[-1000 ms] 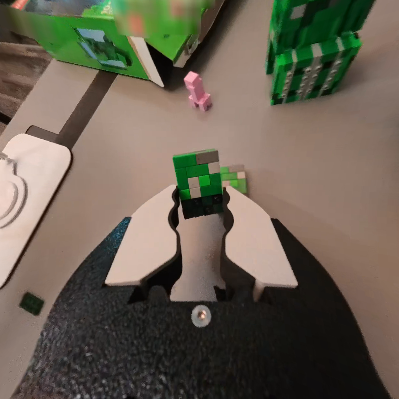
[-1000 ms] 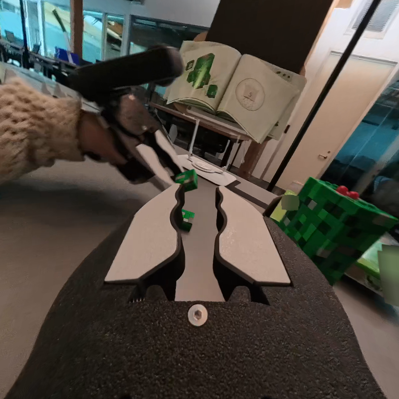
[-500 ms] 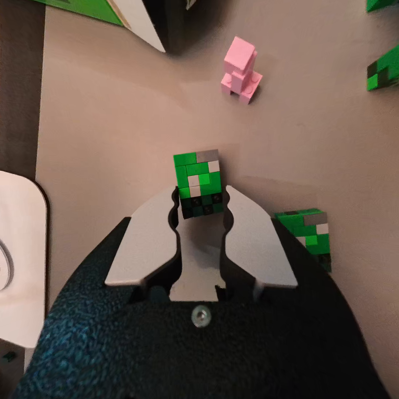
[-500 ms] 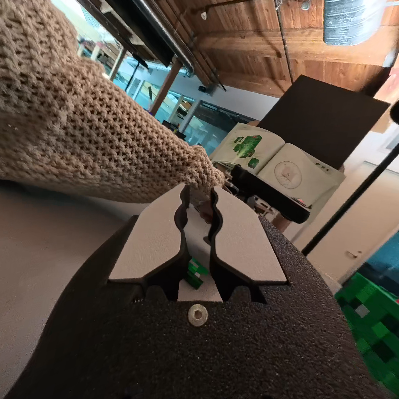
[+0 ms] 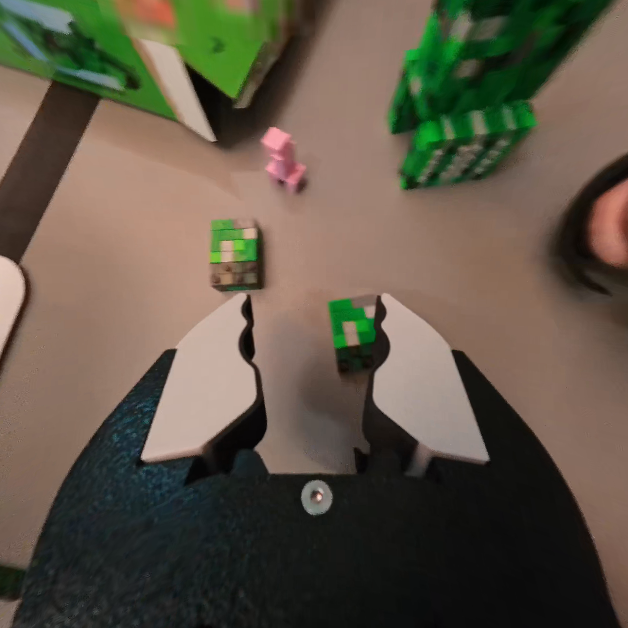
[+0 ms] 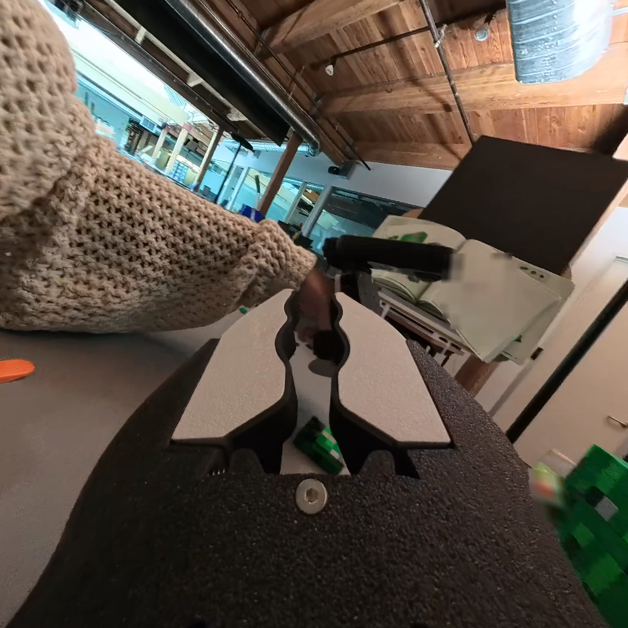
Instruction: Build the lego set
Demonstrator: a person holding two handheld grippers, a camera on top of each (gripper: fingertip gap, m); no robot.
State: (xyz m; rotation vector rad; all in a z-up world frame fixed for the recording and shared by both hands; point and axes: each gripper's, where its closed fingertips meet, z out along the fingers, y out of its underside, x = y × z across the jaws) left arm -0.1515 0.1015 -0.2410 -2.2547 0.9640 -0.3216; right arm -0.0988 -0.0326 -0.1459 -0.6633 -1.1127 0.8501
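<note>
In the left wrist view my left gripper (image 5: 314, 299) is open above the grey table. A small green, grey and black lego block (image 5: 353, 334) sits between the fingers, against the right finger; I cannot tell if it rests on the table. A second like block (image 5: 236, 255) lies on the table just past the left fingertip. In the right wrist view my right gripper (image 6: 314, 299) is tilted up and empty, its jaws a narrow gap apart. A green block (image 6: 319, 445) shows through that gap, below it. The left gripper's black handle (image 6: 384, 255) is ahead.
A pink lego pig (image 5: 282, 159) stands ahead. A large green lego build (image 5: 465, 102) is at the far right, also in the right wrist view (image 6: 605, 509). The green set box (image 5: 102, 51) is far left. An open booklet (image 6: 492, 306) stands on a holder. A knit sleeve (image 6: 136, 255) crosses the table.
My left gripper has opened and let go of the green block it held. The view has shifted, and two blocks are now near the fingertips. The right gripper tilted further up.
</note>
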